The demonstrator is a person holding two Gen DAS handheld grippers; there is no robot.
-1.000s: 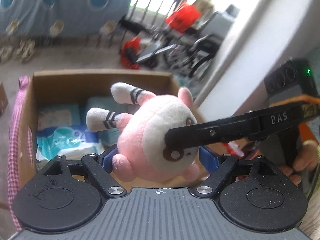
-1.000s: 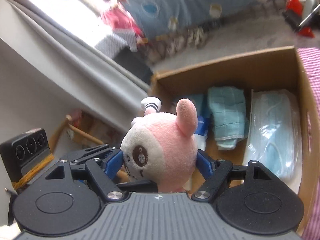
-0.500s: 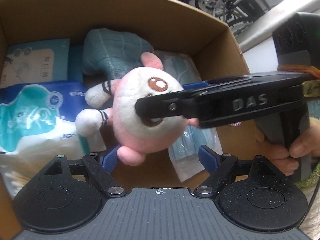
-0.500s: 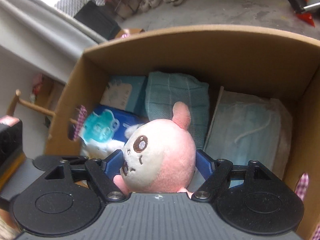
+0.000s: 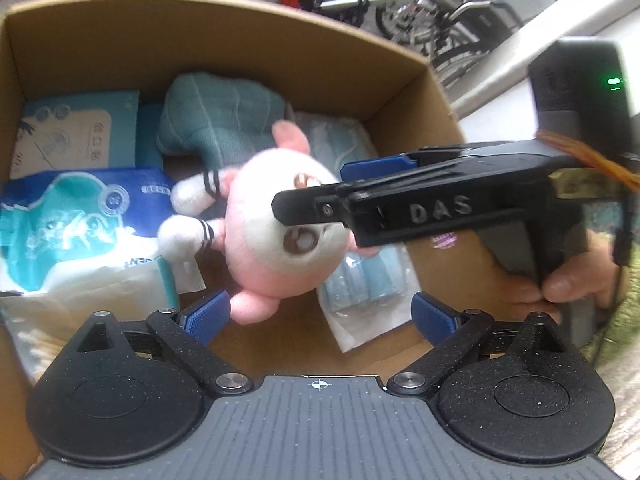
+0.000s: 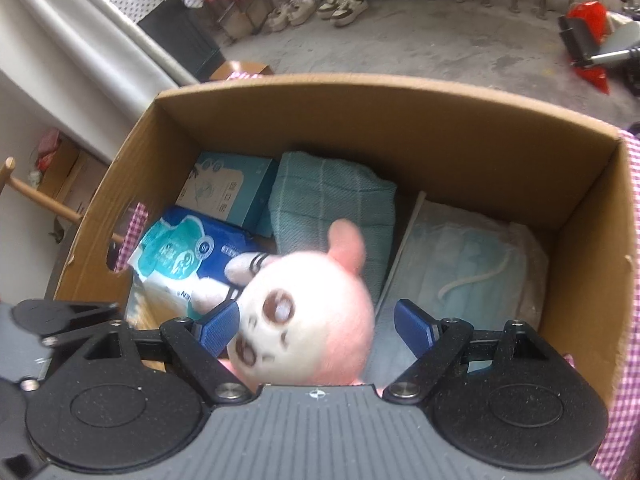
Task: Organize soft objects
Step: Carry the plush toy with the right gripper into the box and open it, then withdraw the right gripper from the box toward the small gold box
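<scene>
A pink and white plush toy (image 5: 280,240) hangs blurred inside the cardboard box (image 5: 200,4), just above its floor. My left gripper (image 5: 320,316) is under it with jaws opening; its blue pads stand clear of the plush. My right gripper (image 6: 316,328) comes in from the right in the left wrist view, and its jaws are opening too. The plush (image 6: 312,320) lies between its pads, with a gap at the right pad (image 6: 414,328). A hand (image 5: 568,284) holds that gripper's handle.
The box (image 6: 360,84) also holds a folded teal towel (image 6: 332,196), a blue tissue pack (image 6: 188,252), a light-blue carton (image 6: 228,188) and a bag of face masks (image 6: 472,264). Pink checked cloth (image 6: 628,280) lies under the box. Shoes (image 6: 340,4) stand on the floor beyond.
Both grippers came down with the plush from above the box rim into the box. Their jaws have widened, and the plush has tipped and slipped lower between them.
</scene>
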